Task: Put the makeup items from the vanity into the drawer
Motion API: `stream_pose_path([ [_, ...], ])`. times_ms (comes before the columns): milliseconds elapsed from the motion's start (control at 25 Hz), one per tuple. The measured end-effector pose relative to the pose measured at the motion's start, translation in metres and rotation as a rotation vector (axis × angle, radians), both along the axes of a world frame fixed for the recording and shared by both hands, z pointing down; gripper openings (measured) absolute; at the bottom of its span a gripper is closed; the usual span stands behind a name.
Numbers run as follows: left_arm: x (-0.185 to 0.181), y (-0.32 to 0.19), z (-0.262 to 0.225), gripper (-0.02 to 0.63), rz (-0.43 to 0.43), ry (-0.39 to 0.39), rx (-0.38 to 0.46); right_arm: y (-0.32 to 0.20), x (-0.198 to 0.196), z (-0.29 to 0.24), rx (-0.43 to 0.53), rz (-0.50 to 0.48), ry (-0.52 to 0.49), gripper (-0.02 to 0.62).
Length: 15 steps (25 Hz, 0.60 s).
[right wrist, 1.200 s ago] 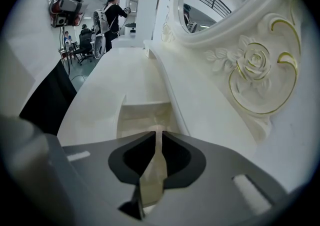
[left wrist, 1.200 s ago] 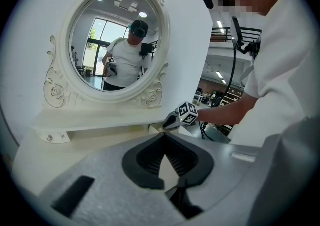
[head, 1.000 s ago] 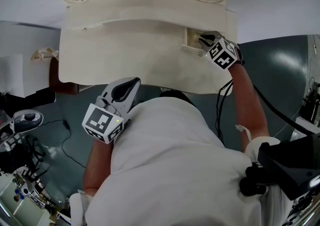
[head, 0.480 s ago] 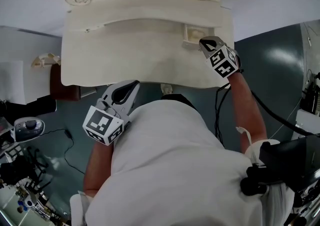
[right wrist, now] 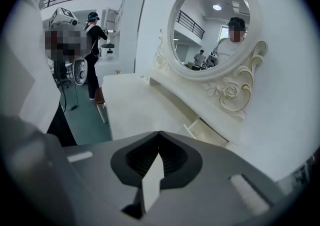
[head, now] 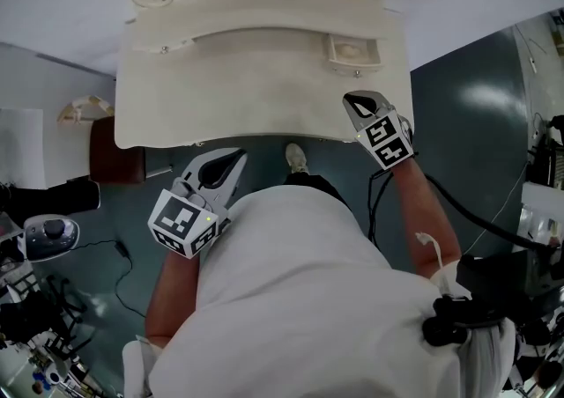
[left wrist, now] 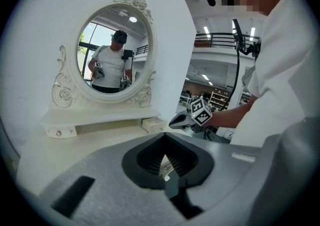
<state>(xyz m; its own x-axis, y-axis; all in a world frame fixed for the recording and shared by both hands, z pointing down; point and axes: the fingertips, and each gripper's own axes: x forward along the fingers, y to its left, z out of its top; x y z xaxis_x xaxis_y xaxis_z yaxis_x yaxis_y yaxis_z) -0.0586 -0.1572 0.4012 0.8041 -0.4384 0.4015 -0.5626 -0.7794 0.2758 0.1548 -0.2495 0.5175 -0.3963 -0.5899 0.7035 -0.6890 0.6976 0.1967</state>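
Note:
The white vanity (head: 256,79) carries a small drawer (head: 355,48) at its right back, standing pulled out; the right gripper view shows the drawer (right wrist: 212,132) from the side, and its inside is too pale to read. No makeup item shows on the vanity top in any view. My right gripper (head: 351,102) hovers at the vanity's front right edge, a short way in front of the drawer, shut with nothing in it. My left gripper (head: 236,157) hangs below the front edge beside my chest, shut and empty too. The left gripper view catches the right gripper (left wrist: 186,120) near the drawer (left wrist: 153,124).
An oval mirror (left wrist: 115,52) in a carved frame rises behind the vanity. A dark red stool (head: 115,151) stands under the vanity's left end. My shoe (head: 296,157) rests on the teal floor, with cables and equipment (head: 48,238) at the left. A person (right wrist: 93,45) stands far off.
My right gripper has drawn back from the drawer mouth to the vanity's front edge, and its jaws have gone shut. The left gripper has barely moved.

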Motion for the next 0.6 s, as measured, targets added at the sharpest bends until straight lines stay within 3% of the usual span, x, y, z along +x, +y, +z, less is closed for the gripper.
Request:
stream_pose_path([
  [160,-0.018,0.025,0.000,0.000,0.022,0.004,0.001,0.043,-0.031,-0.011,0.004,0.039,-0.076,0.002],
  [600,-0.057,0.093,0.002,0.002,0.098,0.019,0.024,0.158,-0.106,-0.025,0.012,0.065,-0.170,0.001],
])
